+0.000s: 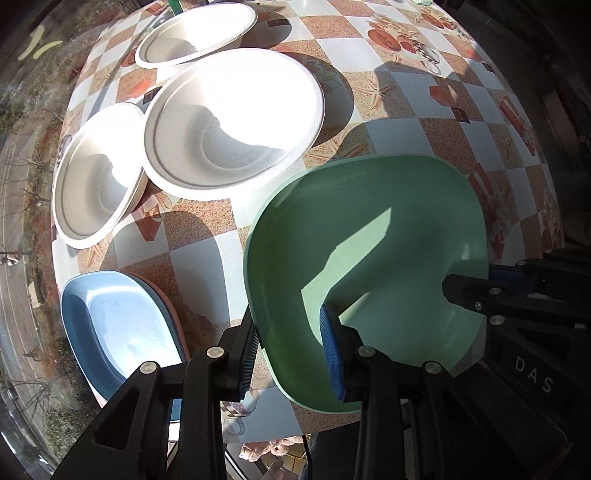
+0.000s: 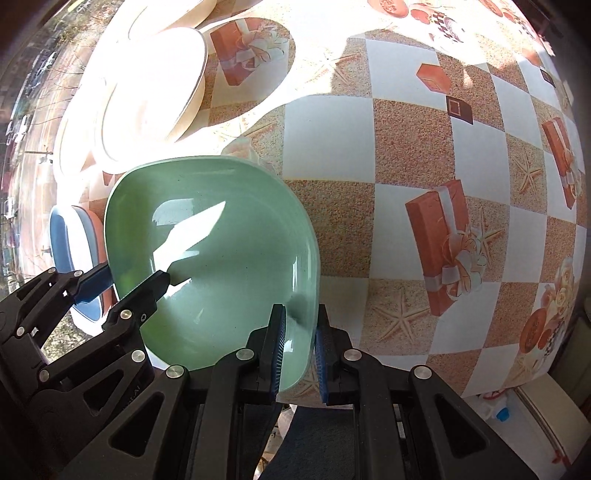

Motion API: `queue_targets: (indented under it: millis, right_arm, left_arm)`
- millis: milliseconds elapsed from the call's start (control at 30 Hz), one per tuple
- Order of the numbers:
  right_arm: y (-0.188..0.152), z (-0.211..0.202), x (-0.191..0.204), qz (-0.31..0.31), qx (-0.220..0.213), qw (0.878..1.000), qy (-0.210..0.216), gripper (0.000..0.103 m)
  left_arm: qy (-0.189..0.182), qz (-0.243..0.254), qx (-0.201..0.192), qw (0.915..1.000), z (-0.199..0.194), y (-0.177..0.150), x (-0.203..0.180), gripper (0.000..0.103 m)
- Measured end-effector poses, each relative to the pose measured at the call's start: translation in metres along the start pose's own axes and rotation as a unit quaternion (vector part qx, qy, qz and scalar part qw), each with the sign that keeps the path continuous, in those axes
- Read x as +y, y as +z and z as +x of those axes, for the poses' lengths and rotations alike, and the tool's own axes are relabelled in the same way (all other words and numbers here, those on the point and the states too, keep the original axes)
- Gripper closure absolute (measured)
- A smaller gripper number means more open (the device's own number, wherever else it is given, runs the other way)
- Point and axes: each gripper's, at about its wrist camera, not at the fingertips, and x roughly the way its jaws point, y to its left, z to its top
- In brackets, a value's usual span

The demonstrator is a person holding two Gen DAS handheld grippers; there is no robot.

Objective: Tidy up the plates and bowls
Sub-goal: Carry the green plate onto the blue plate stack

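A green squarish plate (image 1: pixel 369 266) lies near the table's front edge; it also shows in the right wrist view (image 2: pixel 221 266). My left gripper (image 1: pixel 291 350) has its jaws astride the plate's left rim, with a visible gap, so open. My right gripper (image 2: pixel 299 347) straddles the plate's right rim, close to it; it also shows in the left wrist view (image 1: pixel 480 291). A blue plate (image 1: pixel 122 332) sits stacked on a pink one at the front left. Three white bowls (image 1: pixel 229 122) stand behind, one (image 1: pixel 96 173) at left and one (image 1: pixel 195 33) farther back.
The table (image 2: pixel 406 147) wears a checked cloth with gift-box and starfish prints. Its front edge runs just below the green plate. A window with a street view lies beyond the left side.
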Motion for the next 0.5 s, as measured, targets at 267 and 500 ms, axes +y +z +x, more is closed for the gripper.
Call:
queue_targets:
  millis: [267, 500]
  right_arm:
    - [-0.015, 0.001, 0.027, -0.017, -0.007, 1.0, -0.002, 0.085]
    - [-0.028, -0.004, 0.055, -0.043, -0.017, 0.999, -0.001, 0.085]
  left_arm:
    - [0.006, -0.022, -0.016, 0.9996, -0.013, -0.007, -0.003, 0.067]
    - [0.009, -0.054, -0.027, 0.9981, -0.016, -0.021, 0.003, 0.067]
